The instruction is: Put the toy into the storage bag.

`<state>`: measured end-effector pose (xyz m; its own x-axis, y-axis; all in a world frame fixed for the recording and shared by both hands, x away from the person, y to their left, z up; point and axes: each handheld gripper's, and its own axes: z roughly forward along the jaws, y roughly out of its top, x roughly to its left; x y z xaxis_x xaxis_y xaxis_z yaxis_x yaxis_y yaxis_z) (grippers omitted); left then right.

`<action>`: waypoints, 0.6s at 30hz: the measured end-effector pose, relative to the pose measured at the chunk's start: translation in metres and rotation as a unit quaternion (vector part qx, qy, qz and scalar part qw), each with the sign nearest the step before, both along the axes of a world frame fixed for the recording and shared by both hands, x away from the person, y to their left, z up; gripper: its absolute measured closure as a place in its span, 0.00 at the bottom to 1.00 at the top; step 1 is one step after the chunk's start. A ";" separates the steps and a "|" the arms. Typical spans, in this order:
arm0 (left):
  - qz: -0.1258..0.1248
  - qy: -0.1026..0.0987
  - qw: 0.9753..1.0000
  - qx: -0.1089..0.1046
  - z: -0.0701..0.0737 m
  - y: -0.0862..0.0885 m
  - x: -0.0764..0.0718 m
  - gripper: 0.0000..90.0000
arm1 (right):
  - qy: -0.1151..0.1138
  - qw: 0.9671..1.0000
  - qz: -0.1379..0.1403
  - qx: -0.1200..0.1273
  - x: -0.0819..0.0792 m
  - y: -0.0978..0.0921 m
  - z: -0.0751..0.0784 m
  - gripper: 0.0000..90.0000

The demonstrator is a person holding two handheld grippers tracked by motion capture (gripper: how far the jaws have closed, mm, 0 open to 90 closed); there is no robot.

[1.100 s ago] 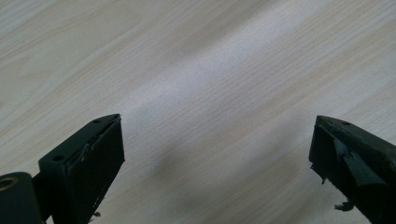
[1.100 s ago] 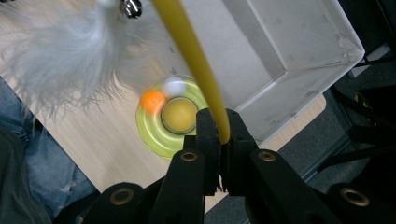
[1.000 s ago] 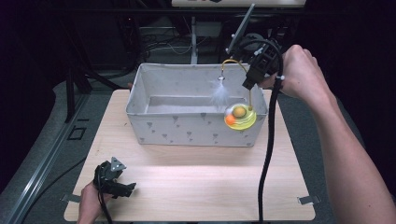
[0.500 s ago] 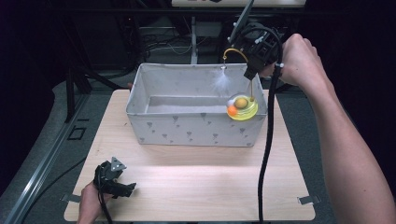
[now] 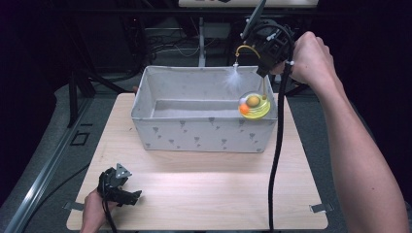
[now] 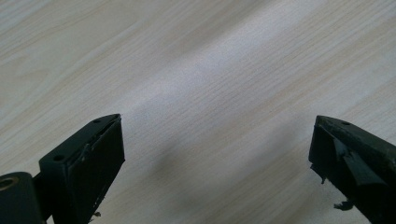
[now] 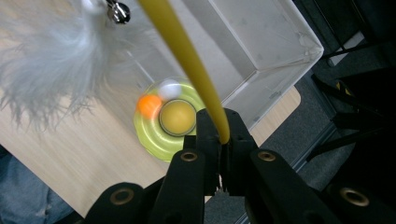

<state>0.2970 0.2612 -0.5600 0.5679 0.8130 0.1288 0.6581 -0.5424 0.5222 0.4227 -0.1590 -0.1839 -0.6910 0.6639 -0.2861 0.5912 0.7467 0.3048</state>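
Pinching the cat toy's (image 5: 253,105) yellow wand (image 7: 187,51), the right claw (image 5: 266,68) is hanging it above the fabric bin's (image 5: 204,138) corner, clearing the rim; the left claw (image 5: 127,189), spread, is idling on the worktop (image 5: 218,189).

Cat toy lifted higher over the bin

The right tongs (image 5: 263,74), clamped on the toy's yellow wand (image 7: 187,51), have risen and drawn back toward the bin's far right corner; the yellow-green ball track (image 5: 254,107) and white feather (image 5: 232,80) came up too.
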 end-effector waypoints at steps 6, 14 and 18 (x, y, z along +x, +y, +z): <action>0.000 0.000 1.000 0.000 0.000 0.000 0.000 0.04 | -0.003 1.000 -0.013 0.001 0.009 -0.007 -0.002 0.97; 0.001 -0.001 1.000 0.001 0.000 0.000 0.000 0.04 | -0.008 1.000 -0.026 0.009 0.020 -0.012 -0.005 0.97; -0.001 0.000 1.000 0.001 0.000 0.000 0.000 0.04 | -0.008 0.999 -0.030 0.011 0.026 -0.014 -0.008 0.97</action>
<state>0.2970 0.2608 -0.5600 0.5699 0.8113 0.1304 0.6569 -0.5451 0.5209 0.4488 -0.1732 -0.1915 -0.6448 0.7101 -0.2827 0.6295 0.7032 0.3306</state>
